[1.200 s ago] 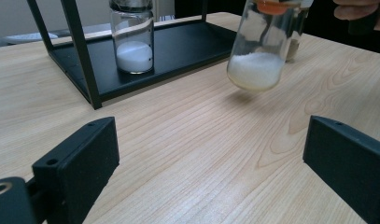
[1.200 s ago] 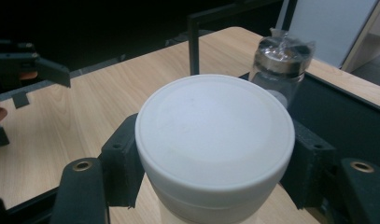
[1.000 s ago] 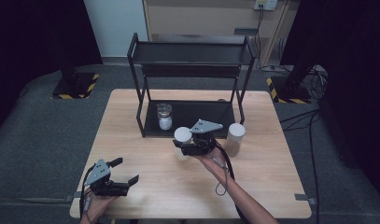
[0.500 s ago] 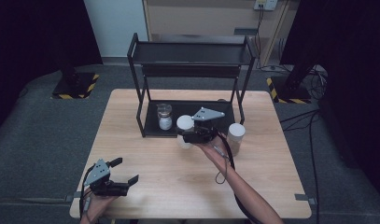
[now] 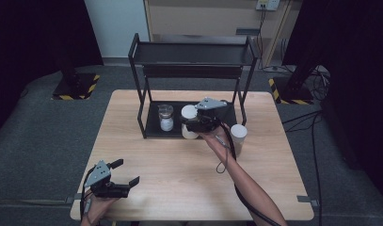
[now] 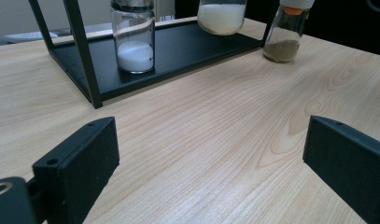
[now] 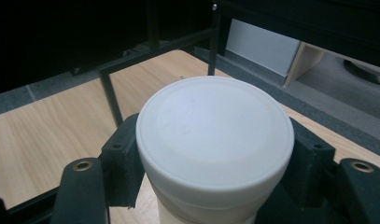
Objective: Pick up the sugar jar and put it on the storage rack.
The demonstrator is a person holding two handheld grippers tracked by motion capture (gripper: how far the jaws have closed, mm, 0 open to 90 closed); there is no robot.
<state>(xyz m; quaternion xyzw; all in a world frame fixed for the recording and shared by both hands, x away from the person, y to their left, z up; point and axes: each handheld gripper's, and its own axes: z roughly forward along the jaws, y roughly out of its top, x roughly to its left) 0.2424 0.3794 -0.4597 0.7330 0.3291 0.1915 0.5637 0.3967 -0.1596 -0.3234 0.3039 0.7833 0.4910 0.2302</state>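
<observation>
My right gripper point(image 5: 195, 123) is shut on a white-lidded jar point(image 5: 189, 121) with white powder inside, held just over the front of the black rack's bottom shelf point(image 5: 151, 123). In the right gripper view the jar's white lid point(image 7: 214, 125) sits between both jaws. A small glass jar point(image 5: 166, 117) with white powder stands on that shelf to the left. A third jar point(image 5: 237, 137), white-lidded with brownish contents, stands on the table right of the rack. My left gripper point(image 5: 122, 172) rests open near the table's front left corner. Its jaws frame bare wood in the left gripper view.
The black two-tier rack point(image 5: 194, 52) stands at the back middle of the wooden table point(image 5: 179, 179). Its corner posts point(image 5: 140, 110) flank the bottom shelf. A cable point(image 5: 224, 155) trails from the right gripper along the forearm.
My right gripper has carried the white-lidded jar away from me and over the rack's bottom shelf edge. The left gripper has stayed put.
</observation>
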